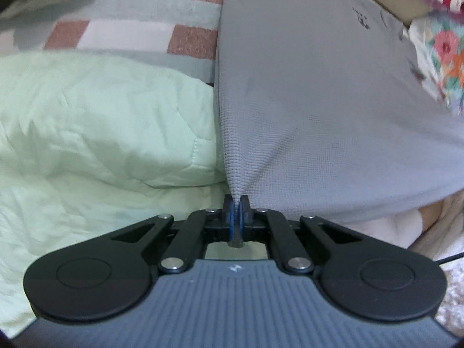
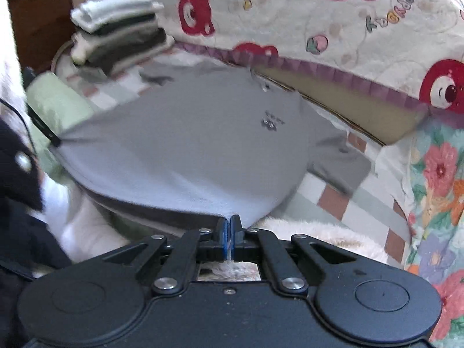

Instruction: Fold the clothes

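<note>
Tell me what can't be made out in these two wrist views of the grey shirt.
- Small logo on the grey shirt: right wrist view, too small and blurred to read.
- Shirt's far hem corner: right wrist view, only the tip of the left tongs shows.
- Folded stack: motion blur hides the separate garments.
- Shirt's right side: left wrist view, cut off by the frame edge beyond the left tongs.

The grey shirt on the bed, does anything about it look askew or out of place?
Nothing stands out. The grey shirt is spread over the checked bedcover, its hem pinched by the left gripper and right gripper. It looks undamaged.
</note>
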The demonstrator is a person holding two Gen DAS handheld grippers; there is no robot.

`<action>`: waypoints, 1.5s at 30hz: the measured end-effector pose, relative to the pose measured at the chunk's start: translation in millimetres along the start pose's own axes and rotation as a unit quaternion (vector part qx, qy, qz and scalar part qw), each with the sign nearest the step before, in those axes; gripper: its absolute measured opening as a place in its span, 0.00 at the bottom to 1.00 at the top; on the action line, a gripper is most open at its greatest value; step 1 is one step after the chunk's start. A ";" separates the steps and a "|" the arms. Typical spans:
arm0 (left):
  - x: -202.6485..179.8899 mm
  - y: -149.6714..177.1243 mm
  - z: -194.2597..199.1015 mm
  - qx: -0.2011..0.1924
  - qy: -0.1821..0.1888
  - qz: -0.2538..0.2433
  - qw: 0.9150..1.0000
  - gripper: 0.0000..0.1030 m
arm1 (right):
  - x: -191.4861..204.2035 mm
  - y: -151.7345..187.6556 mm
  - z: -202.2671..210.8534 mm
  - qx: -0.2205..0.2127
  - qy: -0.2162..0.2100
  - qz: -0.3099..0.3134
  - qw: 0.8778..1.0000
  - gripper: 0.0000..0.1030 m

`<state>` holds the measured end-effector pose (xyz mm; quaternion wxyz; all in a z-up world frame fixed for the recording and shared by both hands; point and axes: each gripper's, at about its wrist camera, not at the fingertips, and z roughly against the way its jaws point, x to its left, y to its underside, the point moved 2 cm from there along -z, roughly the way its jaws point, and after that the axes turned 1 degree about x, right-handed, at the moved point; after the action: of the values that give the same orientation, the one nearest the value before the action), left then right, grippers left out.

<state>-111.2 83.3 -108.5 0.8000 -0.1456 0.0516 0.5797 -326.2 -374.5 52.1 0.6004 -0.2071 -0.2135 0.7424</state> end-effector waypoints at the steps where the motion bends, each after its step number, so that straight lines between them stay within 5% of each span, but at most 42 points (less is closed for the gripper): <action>1: 1.9 -0.8 -1.3 0.008 -0.005 0.000 1.000 0.02 | -0.2 0.9 1.0 0.001 -0.005 -0.003 1.000 0.01; 6: 6.9 -1.7 -23.7 0.051 -0.013 0.010 0.999 0.04 | 0.1 17.8 -19.4 0.039 -0.023 -0.007 0.999 0.01; 11: -8.6 -4.5 -32.8 0.090 -0.055 -0.042 0.994 0.08 | -5.7 20.4 -11.3 0.055 -0.056 -0.009 0.997 0.01; 17: -14.8 -20.6 -9.3 0.099 -0.083 -0.067 0.989 0.16 | -58.3 -17.4 16.2 -0.022 -0.101 -0.076 0.992 0.12; 19: -16.9 -36.7 13.9 0.065 -0.069 -0.057 0.994 0.26 | -79.1 -39.2 24.1 -0.062 -0.139 -0.119 0.981 0.15; 21: -21.0 -55.2 34.7 0.030 -0.053 -0.050 0.997 0.32 | -96.8 -60.4 29.1 -0.095 -0.180 -0.159 0.966 0.38; 23: -26.4 -76.7 51.0 -0.002 -0.040 -0.050 0.998 0.33 | -110.9 -85.4 28.9 -0.121 -0.228 -0.183 0.949 0.48; 26: -30.1 -115.4 36.9 -0.035 -0.046 -0.053 0.997 0.43 | -127.6 -124.4 14.8 -0.156 -0.277 -0.205 0.926 0.59; 27: -31.3 -128.5 31.0 -0.046 -0.049 -0.053 0.996 0.44 | -133.3 -134.7 4.5 -0.168 -0.287 -0.217 0.918 0.67; 32: -36.9 -194.0 1.8 -0.099 -0.063 -0.058 0.991 0.38 | -157.9 -179.5 -103.9 -0.144 -0.309 -0.349 0.873 0.69; 34: -30.2 -219.3 -13.1 -0.117 -0.058 -0.045 0.990 0.37 | -145.7 -200.4 -157.8 -0.111 -0.306 -0.358 0.875 0.64; 39: 24.4 -260.8 -53.5 -0.155 -0.002 0.085 0.984 0.38 | -83.9 -244.2 -239.3 -0.080 -0.266 -0.242 0.930 0.06; 42: 59.0 -278.5 -81.2 -0.176 0.031 0.174 0.968 0.37 | -34.2 -273.8 -275.5 -0.077 -0.219 -0.104 0.967 0.06; 45: 81.2 -285.2 -92.3 -0.207 0.048 0.207 0.955 0.38 | 20.1 -294.5 -310.3 -0.061 -0.184 0.035 0.980 0.08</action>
<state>191.8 48.9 -167.4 0.6111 -0.3217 -0.0022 0.7232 81.3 -278.3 -37.8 0.5110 -0.1101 -0.3577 0.7738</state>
